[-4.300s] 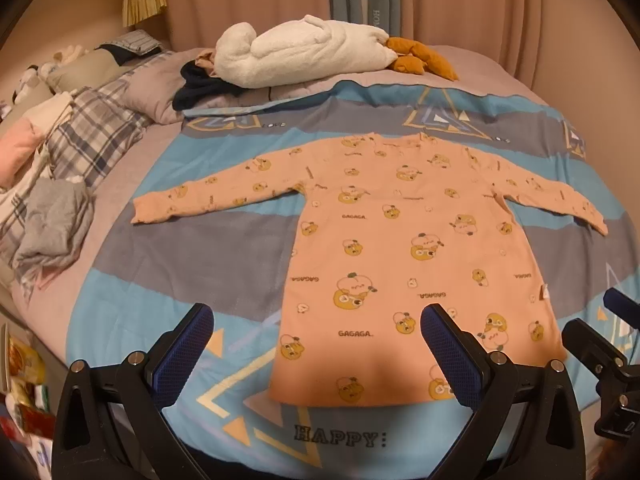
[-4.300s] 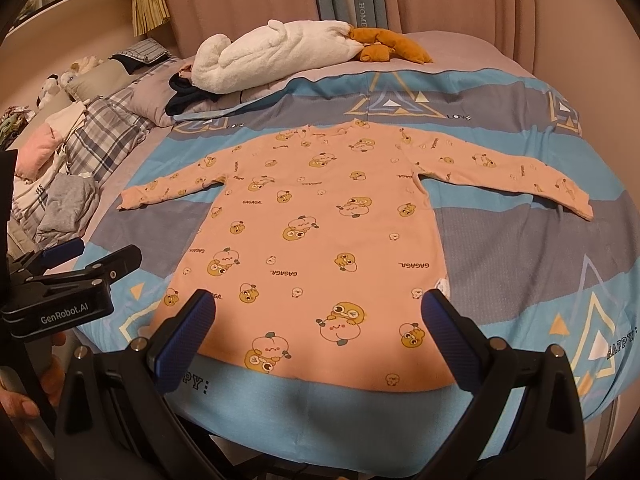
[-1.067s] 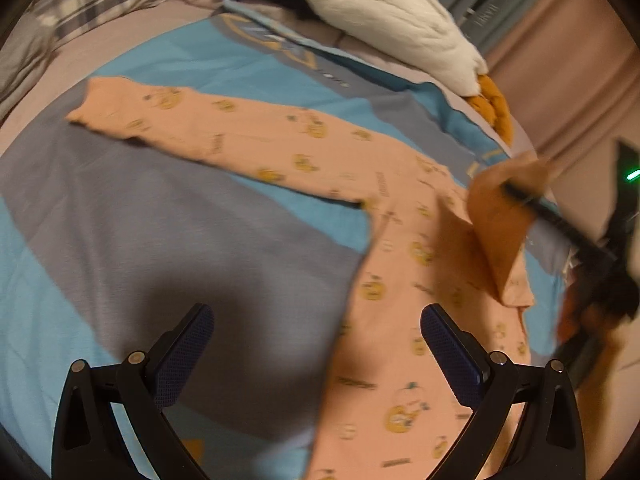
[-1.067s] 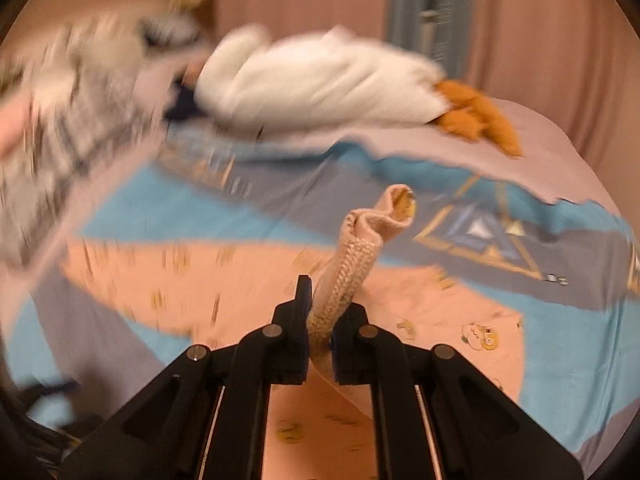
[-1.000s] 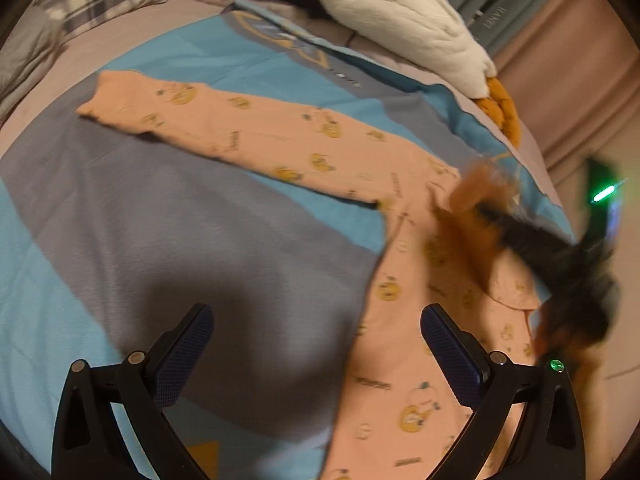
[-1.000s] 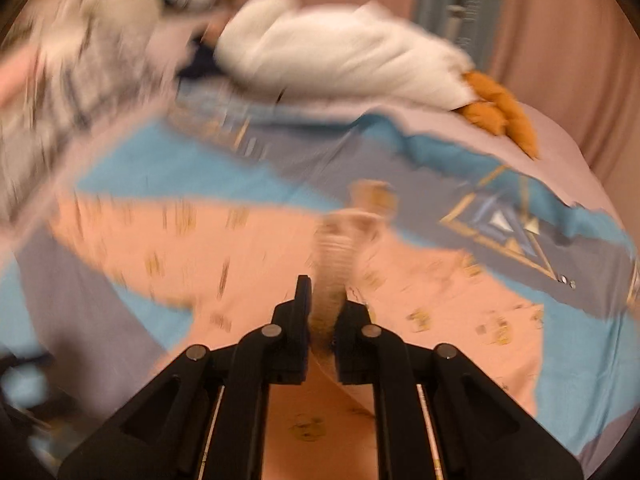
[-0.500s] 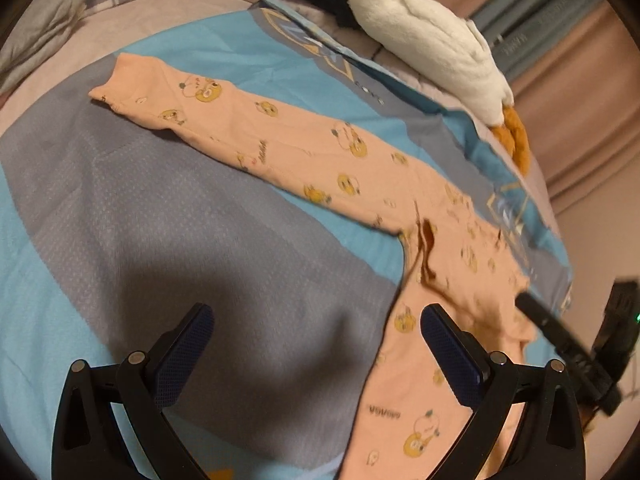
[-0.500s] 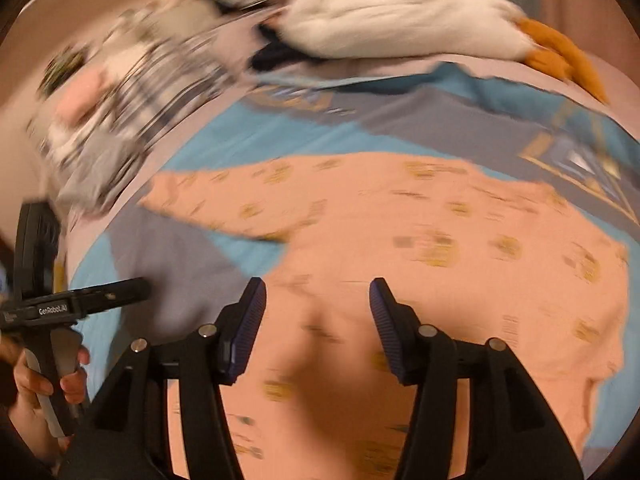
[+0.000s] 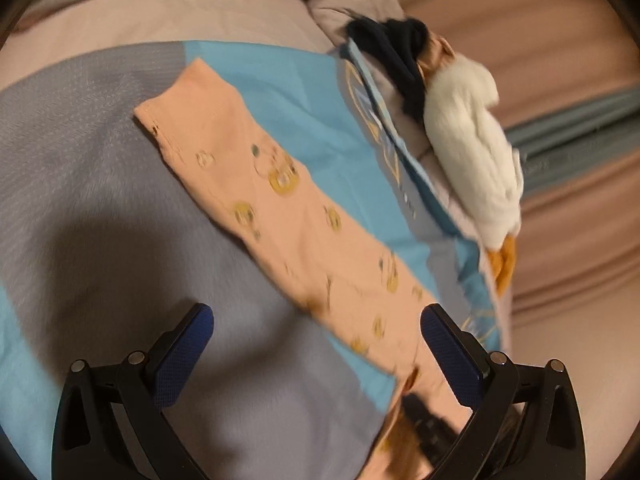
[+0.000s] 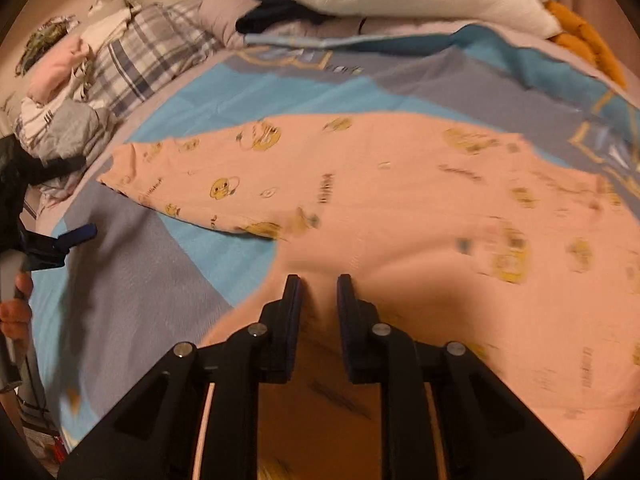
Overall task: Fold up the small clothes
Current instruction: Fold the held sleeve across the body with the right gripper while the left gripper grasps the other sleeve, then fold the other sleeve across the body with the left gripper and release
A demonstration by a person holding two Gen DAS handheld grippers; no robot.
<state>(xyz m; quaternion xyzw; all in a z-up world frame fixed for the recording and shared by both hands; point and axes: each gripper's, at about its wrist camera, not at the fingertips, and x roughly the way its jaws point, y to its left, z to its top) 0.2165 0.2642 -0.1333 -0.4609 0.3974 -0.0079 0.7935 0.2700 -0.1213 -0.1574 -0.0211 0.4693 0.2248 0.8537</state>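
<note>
A peach long-sleeved shirt (image 10: 420,220) with yellow cartoon prints lies flat on the bed. Its left sleeve (image 9: 260,184) stretches out toward the upper left, with the cuff lying flat. My left gripper (image 9: 316,316) hovers open just above that sleeve near the shoulder, with nothing between its blue pads. It also shows at the left edge of the right wrist view, the left gripper (image 10: 60,240) held by a hand. My right gripper (image 10: 318,284) is low on the shirt's side below the left armpit. Its jaws are closing, and peach fabric fills the narrow gap between them.
A white plush toy (image 9: 476,152) and a dark garment (image 9: 396,52) lie at the head of the bed. A plaid pillow (image 10: 148,56) and a heap of clothes (image 10: 60,80) sit to the left. The blue and grey bedspread (image 9: 100,200) surrounds the shirt.
The right gripper laid the right sleeve across the shirt, let it go, then dropped and narrowed on the shirt's side. The left gripper moved closer over the left sleeve and rolled.
</note>
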